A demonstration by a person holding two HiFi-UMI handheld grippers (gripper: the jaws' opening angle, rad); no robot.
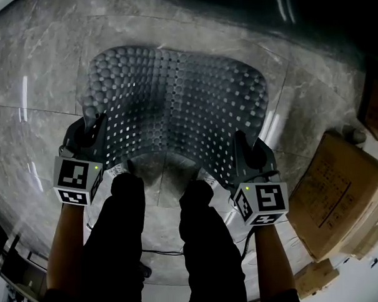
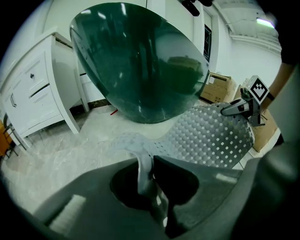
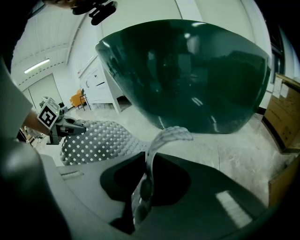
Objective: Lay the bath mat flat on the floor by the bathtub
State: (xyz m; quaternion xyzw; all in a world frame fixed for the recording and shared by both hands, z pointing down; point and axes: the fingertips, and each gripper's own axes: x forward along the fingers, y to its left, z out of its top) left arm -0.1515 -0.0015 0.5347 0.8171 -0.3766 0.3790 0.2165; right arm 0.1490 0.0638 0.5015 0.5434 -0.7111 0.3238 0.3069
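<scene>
Left gripper (image 2: 150, 164) is closed on the near left corner of the bath mat (image 1: 174, 98), with a fold of the mat's edge pinched between its jaws. Right gripper (image 3: 144, 164) is clamped in the same manner on the near right corner. The mat is held spread between both grippers, extended over the marble floor (image 1: 36, 91) in front of the dark green bathtub (image 3: 197, 75). Contact between far edge and floor cannot be determined.
</scene>
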